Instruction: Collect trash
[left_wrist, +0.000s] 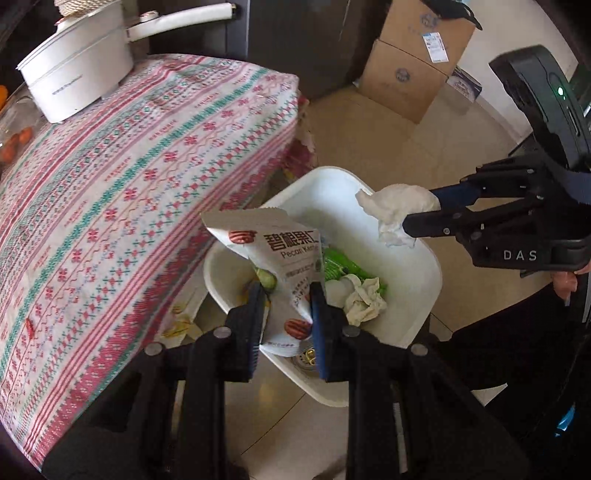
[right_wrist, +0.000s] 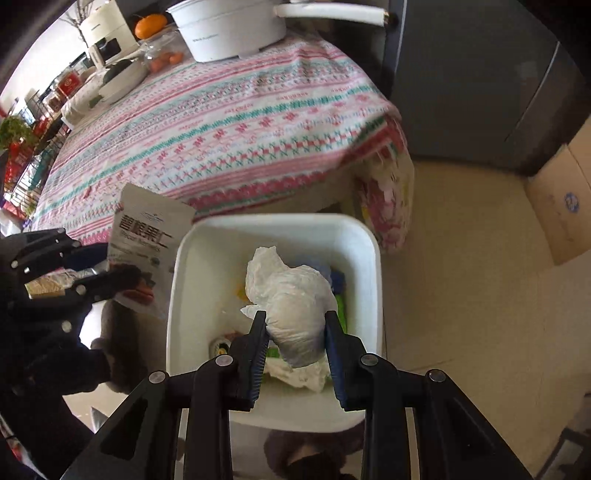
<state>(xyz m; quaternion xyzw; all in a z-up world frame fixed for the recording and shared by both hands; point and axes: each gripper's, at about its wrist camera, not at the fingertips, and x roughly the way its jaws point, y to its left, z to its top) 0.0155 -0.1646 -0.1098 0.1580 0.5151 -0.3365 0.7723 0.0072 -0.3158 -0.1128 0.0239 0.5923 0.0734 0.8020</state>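
The left tool (left_wrist: 286, 295) clamps a snack packet (left_wrist: 280, 258), long axis upright, above the white bin (left_wrist: 406, 266); the right tool (right_wrist: 295, 325) clamps crumpled tissue (right_wrist: 291, 295) over the bin's centre, beside the bench (left_wrist: 129, 184) edge at left.

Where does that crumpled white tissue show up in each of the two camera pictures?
Left wrist view: the crumpled white tissue is at right of centre, pinched by the right gripper above the bin's far rim.
Right wrist view: the tissue is at lower centre, between the fingers.
Shared landmark: the white bin.
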